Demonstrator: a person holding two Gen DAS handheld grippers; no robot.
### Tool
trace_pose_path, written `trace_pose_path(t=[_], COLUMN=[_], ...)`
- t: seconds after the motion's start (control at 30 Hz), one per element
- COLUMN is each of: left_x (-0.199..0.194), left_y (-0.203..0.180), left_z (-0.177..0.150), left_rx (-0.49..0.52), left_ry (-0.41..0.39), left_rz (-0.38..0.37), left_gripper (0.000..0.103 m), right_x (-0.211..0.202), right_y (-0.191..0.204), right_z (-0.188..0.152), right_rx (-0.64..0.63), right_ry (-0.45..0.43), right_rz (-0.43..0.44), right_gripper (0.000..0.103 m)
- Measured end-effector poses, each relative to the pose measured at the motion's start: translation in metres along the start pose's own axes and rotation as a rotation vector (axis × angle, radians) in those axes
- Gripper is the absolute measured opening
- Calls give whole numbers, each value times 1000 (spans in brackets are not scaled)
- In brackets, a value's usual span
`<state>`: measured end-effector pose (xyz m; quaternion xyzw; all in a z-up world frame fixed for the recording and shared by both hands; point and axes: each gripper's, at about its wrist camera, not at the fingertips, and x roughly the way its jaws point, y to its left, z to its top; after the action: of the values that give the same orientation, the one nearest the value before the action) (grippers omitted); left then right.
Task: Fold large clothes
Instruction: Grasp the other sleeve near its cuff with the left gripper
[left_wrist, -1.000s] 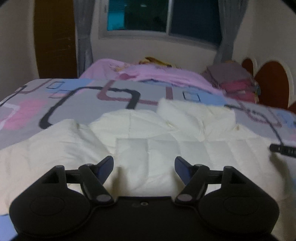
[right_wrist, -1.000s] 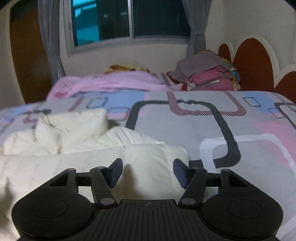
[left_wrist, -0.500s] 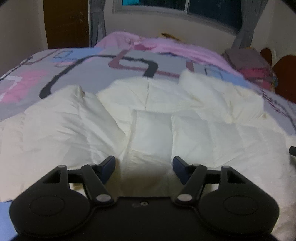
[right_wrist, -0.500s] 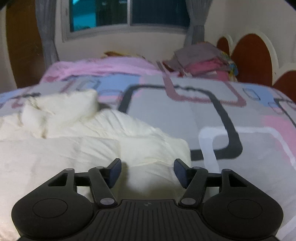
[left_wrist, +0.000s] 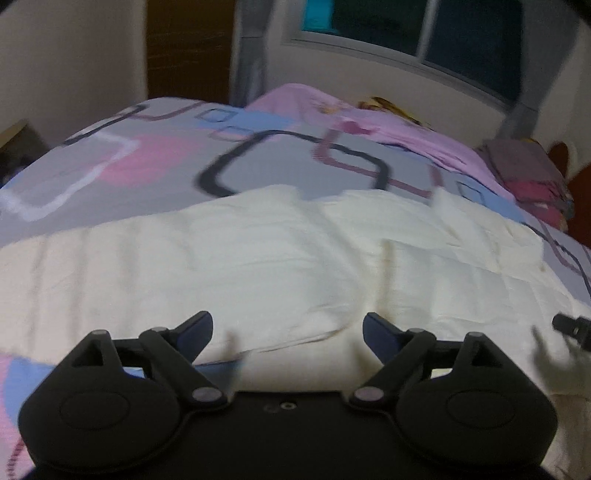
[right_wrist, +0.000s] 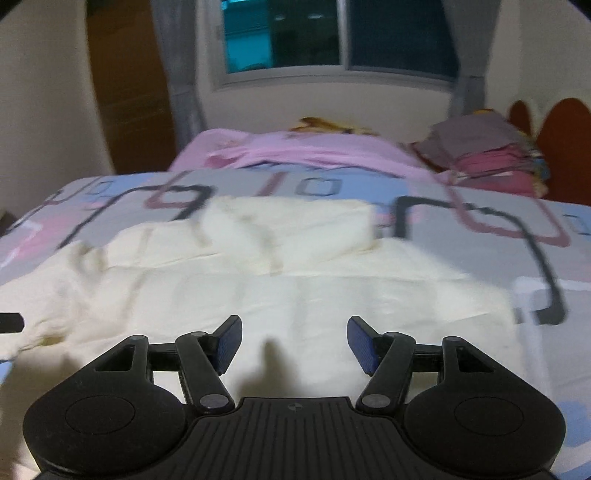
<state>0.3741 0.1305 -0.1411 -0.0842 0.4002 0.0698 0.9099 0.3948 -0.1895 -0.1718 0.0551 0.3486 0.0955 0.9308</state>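
No legible text, label, brand or number in either view

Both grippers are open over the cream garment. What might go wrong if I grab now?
1. The cream garment is bunched at its far end; folding now may lock in those wrinkles.
2. The left gripper hangs over the near hem, where the bedspread shows, so it may pinch that too.
3. The right gripper is over mid-cloth, not an edge.

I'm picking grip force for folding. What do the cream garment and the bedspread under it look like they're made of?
Cream garment: probably thin woven cotton, matte, holding sharp creases and fold lines. Bedspread: smooth printed fabric, likely cotton or polyester, lying flat with little sheen.
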Motion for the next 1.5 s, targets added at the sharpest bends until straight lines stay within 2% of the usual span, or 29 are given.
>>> trace_pose_path(t=[0.33,0.63,0.73,0.8,0.87,0.97,1.0,1.03,1.1,1.17,1.27,1.33,1.5], left_x=[-21,-23,-19,-13,-9,-5,-4,-3,-3,-5,-17,-31,-54], left_y=[123,208,232,248,258,261,262,263,264,264,249,229,162], left_z=[-11,-31,-37,-42,-46,-41,-40,-39,-37,-34,-22,-9,28], left_rx=[-250,-448,-518,-582,-624,-619,-619,-621,-634,-625,-563,-487,-306], left_ry=[19,19,7,13,-19,-65,-79,-89,-98,-112,-174,-226,-310], left_rz=[136,240,247,217,195,206,213,215,194,183,173,148,0], left_gripper=[90,89,83,74,71,62,49,43,19,12,10,10,10], right_x=[29,60,69,79,85,91,92,92,90,84,72,64,49], right_y=[93,140,147,150,151,151,151,151,150,147,143,137,115], right_z=[-4,-6,-10,-15,-18,-20,-20,-20,-19,-16,-10,-6,0], right_rx=[-73,-105,-119,-129,-135,-141,-142,-145,-137,-111,-95,-83,-40], right_ry=[36,64,83,112,129,138,138,140,138,117,73,57,39], right_rz=[124,146,131,114,103,94,92,91,98,112,121,119,101], right_gripper=[63,63,63,63,63,63,63,63,63,63,63,63,63])
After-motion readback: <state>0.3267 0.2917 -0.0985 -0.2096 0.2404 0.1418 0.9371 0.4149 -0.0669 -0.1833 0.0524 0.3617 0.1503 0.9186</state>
